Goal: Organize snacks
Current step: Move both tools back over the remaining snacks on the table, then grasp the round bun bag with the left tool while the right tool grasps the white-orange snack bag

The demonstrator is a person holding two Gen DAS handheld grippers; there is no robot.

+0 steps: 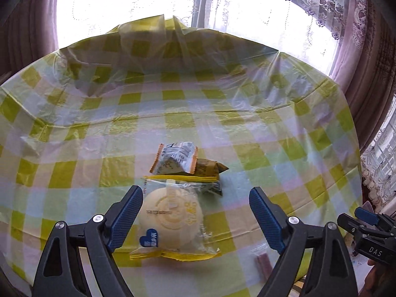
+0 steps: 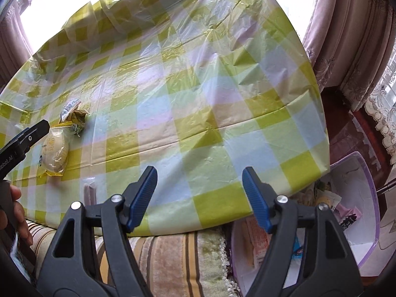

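Left gripper [image 1: 196,203] angled downward with blue-padded jaws spread wide and nothing pressed between them, right gripper [image 2: 200,190] likewise tilted down and parted around empty air, each seen at the edge of the other's view, a hand [image 2: 17,212] wrapped around the left one's handle.

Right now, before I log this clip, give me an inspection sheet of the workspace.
Surface: table under a checked plastic cloth, creased.
Job's things: round cake packet, grey-orange packet, brown packet and green packet clustered together; pink stick packet apart; lilac bin beside the table holds more snacks.
Clutter: nothing seen.
Grippers: left gripper and right gripper both empty, jaws open.
Cables: nothing seen.
Surroundings: curtains, striped upholstery.
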